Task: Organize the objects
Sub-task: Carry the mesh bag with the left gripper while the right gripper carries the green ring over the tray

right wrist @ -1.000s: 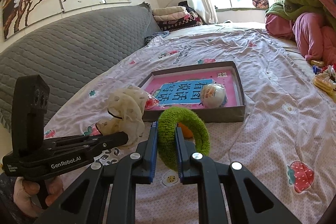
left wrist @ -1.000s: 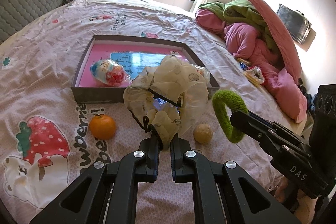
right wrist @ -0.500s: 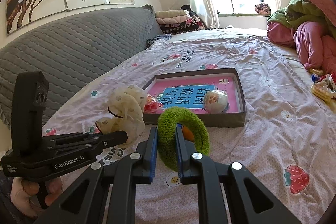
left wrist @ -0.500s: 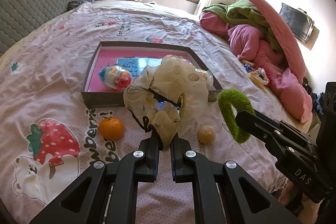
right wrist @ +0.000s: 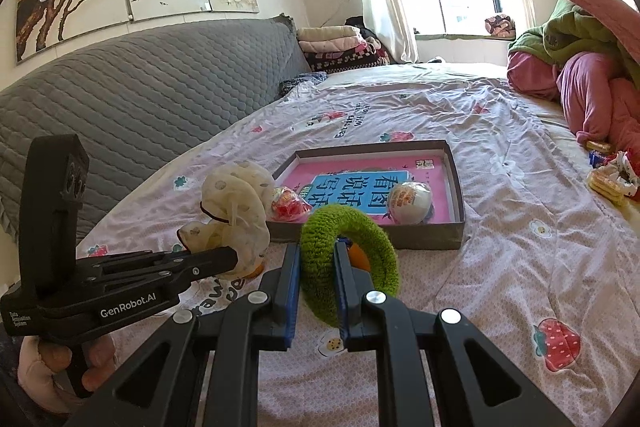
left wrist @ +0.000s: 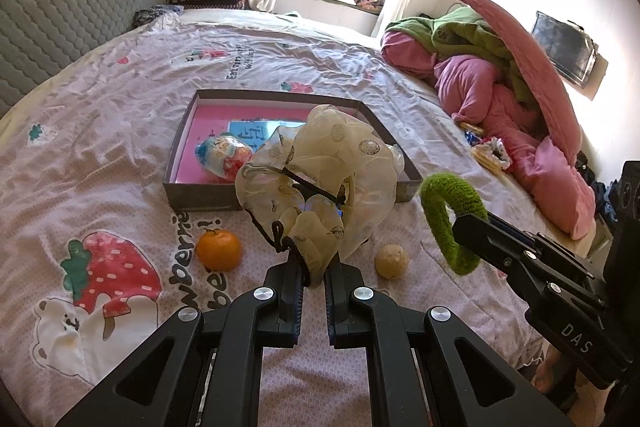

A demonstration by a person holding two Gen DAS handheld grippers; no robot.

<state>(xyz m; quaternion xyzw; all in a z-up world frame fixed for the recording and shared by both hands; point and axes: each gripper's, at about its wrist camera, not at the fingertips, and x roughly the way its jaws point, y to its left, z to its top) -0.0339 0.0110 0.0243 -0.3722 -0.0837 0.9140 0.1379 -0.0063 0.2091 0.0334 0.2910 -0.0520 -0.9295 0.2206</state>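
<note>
Left gripper (left wrist: 313, 269) pinching cream scrunchie (left wrist: 320, 171), held aloft over bedspread (left wrist: 100, 155), blocking near right part of grey tray (left wrist: 200, 193) in left wrist view. Right gripper (right wrist: 316, 269) clamped on green scrunchie (right wrist: 352, 263), also off the bed, partly hiding orange (left wrist: 219, 249). Wrapped egg toy (left wrist: 224, 157) and a second one (right wrist: 410, 203) inside tray; pale round ball (left wrist: 392, 261) lying on bedspread near orange.
</note>
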